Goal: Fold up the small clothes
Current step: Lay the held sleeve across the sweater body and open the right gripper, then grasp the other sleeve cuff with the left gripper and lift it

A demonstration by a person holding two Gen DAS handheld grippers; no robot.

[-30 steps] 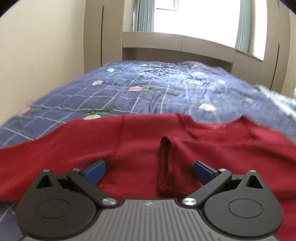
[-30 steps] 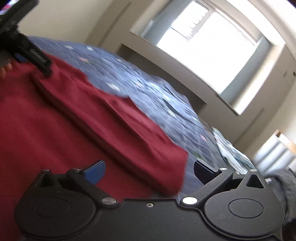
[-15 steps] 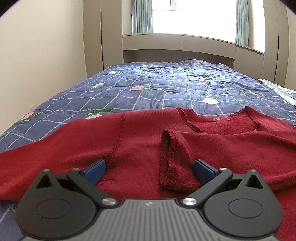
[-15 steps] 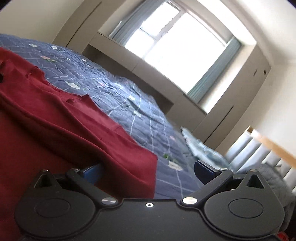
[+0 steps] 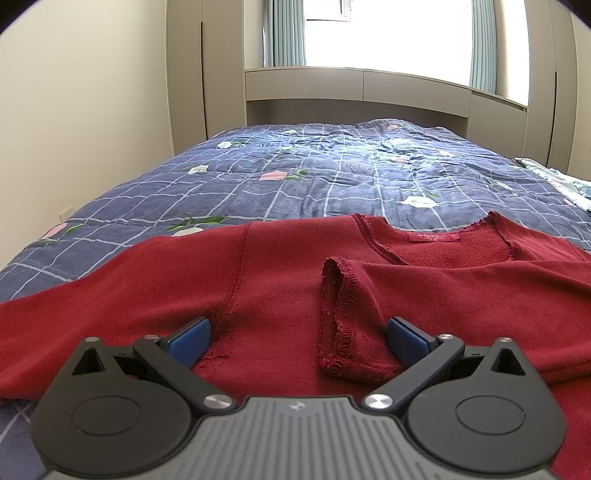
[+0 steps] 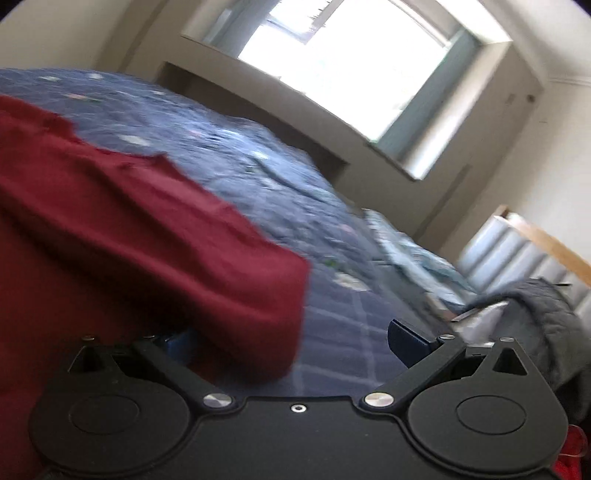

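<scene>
Red sweater [image 5: 280, 280] beneath the left gripper's [image 5: 297, 341] spread fingers [image 5: 188, 334].

Broad bed under a navy quilted cover [image 5: 325, 173] with a white grid and pink flowers, filling the middle of the room. Beyond its far edge, a low beige cabinet ledge [image 5: 362, 86] below a bright window [image 5: 402, 33] with grey-green curtains [image 5: 284, 33]; left of the bed, a plain cream wall [image 5: 81, 110]. Right of the bed, a grey padded headboard with wooden rim [image 6: 532, 240].
</scene>
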